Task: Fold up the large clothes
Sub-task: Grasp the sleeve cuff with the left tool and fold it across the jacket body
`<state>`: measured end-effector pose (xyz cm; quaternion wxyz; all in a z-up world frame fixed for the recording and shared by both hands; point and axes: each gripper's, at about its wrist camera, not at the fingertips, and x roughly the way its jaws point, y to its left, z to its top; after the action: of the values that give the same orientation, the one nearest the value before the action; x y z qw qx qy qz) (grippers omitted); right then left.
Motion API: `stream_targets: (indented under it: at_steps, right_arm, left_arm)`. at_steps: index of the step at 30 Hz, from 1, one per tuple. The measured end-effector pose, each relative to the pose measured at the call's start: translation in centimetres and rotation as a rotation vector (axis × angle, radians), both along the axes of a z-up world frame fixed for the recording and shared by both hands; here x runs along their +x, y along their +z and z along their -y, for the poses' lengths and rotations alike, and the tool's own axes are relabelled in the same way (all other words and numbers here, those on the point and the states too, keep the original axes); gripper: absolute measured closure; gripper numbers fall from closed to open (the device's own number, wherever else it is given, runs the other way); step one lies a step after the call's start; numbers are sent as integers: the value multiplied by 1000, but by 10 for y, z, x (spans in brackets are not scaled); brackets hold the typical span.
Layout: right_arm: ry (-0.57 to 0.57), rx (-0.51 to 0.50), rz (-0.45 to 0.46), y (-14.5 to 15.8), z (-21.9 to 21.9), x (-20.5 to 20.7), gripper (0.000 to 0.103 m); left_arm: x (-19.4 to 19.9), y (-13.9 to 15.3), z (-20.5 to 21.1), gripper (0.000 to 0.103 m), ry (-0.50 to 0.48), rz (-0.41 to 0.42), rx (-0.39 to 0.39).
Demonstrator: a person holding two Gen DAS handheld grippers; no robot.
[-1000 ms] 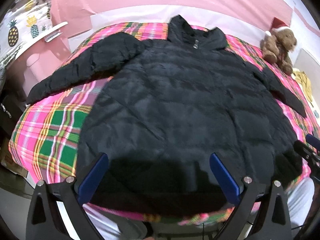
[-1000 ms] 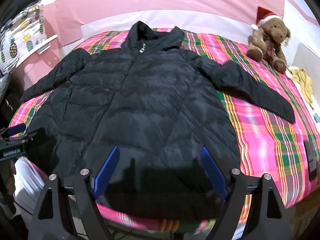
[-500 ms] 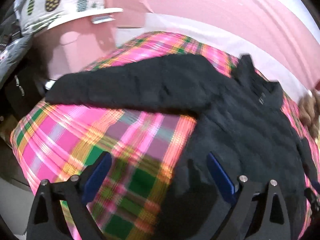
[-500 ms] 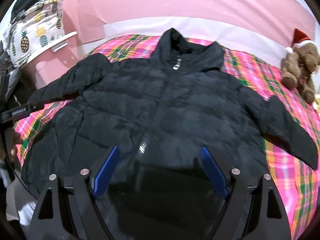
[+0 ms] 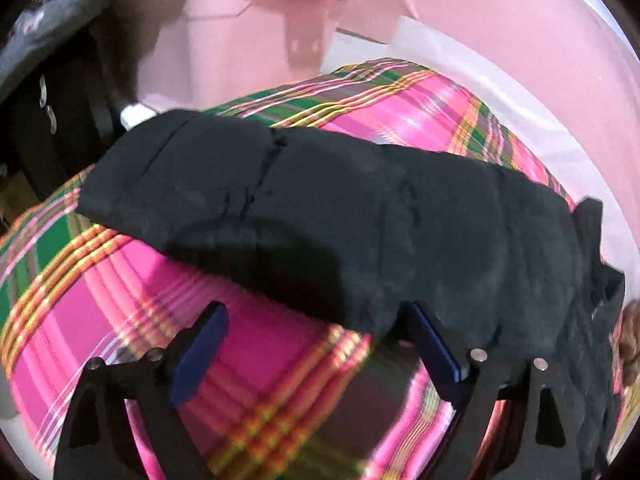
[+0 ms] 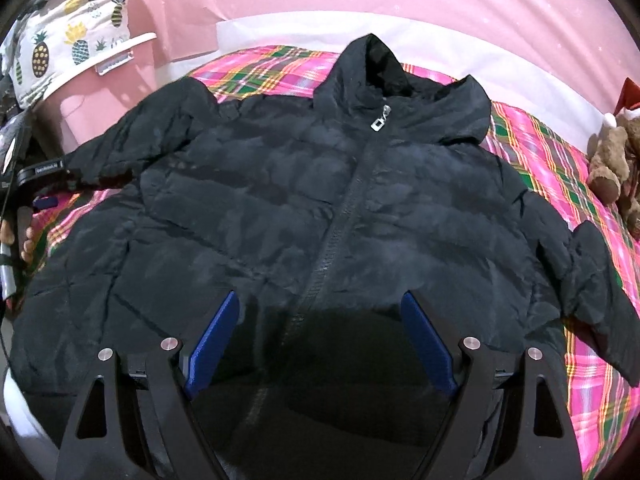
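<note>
A black puffer jacket [image 6: 320, 208] lies front up and zipped on the plaid bedspread [image 6: 560, 168], both sleeves spread out. My right gripper [image 6: 320, 340] hovers open over the jacket's lower front, with the zipper line running between its blue fingers. My left gripper [image 5: 316, 344] hangs over the bedspread [image 5: 120, 312] just short of the jacket's left sleeve [image 5: 320, 208]. Its jaws are closing, with only plaid cloth between them; the right finger [image 5: 432, 352] sits at the sleeve's lower edge. In the right wrist view the left gripper [image 6: 40, 172] shows at the left edge, near that sleeve's cuff.
A teddy bear in a Santa hat [image 6: 612, 160] sits at the bed's right side. A pineapple-print cloth [image 6: 68, 36] lies on a pink unit [image 5: 240, 40] beyond the bed's left corner. Dark furniture [image 5: 52, 120] stands left of the bed. A pink wall is behind.
My left gripper swung left from the jacket's hem to the left sleeve and rolled. My right gripper slid left, from the jacket's right half to its middle over the zipper.
</note>
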<state>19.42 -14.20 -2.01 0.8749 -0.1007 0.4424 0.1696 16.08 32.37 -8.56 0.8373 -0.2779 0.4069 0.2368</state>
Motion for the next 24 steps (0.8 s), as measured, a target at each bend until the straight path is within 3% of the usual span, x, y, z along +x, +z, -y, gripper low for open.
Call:
stream_targets:
  at_steps: [3,5,10,12,19,24]
  right_arm:
    - [-20,-9,-12,-7,5,9,20]
    - [-35,-31,-8,-10,9,14,20]
    - [-58,-59,7,-12,22,14,20]
    - [-64,-63,14,-11,28,10,20]
    - [-90,-49,32,-2,50,-8,20]
    - [-144,12,39,11,77,-16,20]
  left_arm:
    - [8,-1,-6,14,14,28,31]
    - [14,-1,-7,24,19,30,65]
    - [25,8,-9,71,-12,52,70]
    - [26,22,-5,79,-29,70,82]
    - [24,99,33,83,-124,190,152]
    - [28,155,81,83,-242,282,175]
